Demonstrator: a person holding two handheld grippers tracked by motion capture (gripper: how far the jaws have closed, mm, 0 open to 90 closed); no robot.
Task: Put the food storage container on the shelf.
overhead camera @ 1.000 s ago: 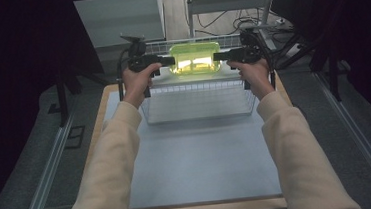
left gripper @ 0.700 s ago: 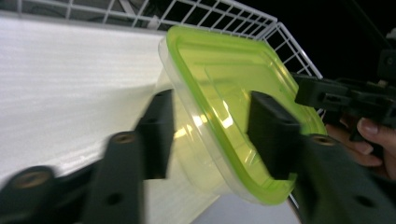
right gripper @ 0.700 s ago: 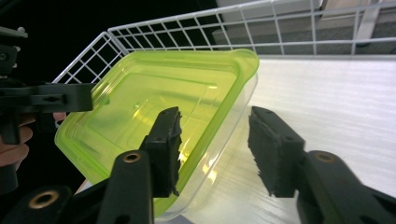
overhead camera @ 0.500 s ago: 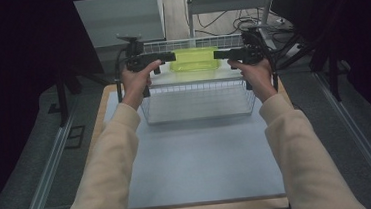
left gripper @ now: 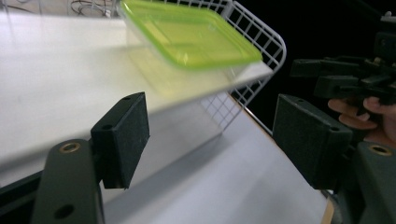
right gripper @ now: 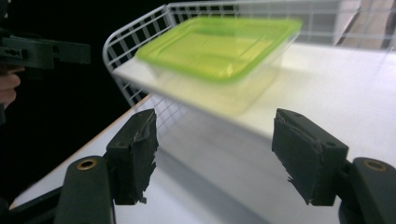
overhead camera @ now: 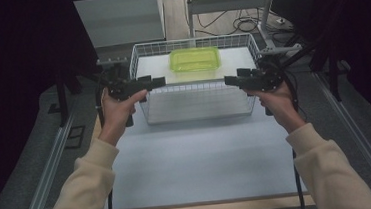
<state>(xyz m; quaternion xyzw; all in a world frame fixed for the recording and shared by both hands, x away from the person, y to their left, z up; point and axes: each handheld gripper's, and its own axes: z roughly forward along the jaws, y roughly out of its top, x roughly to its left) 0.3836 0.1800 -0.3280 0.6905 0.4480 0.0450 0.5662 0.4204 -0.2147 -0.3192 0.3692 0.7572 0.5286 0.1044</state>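
now the left hand-held gripper (overhead camera: 160, 81) and the right hand-held gripper (overhead camera: 228, 80) stand with jaws wide, having just been opening, nothing between them. the green-lidded container (overhead camera: 195, 59) sits inside the wire basket (overhead camera: 195, 87) on the bench (overhead camera: 198, 158), beyond both grippers and between them.

Both forearms rise from the bottom corners – left gripper (overhead camera: 159, 81) mid-left, right gripper (overhead camera: 229, 80) mid-right, pointing inward, jaws just opened wide, nothing between them.
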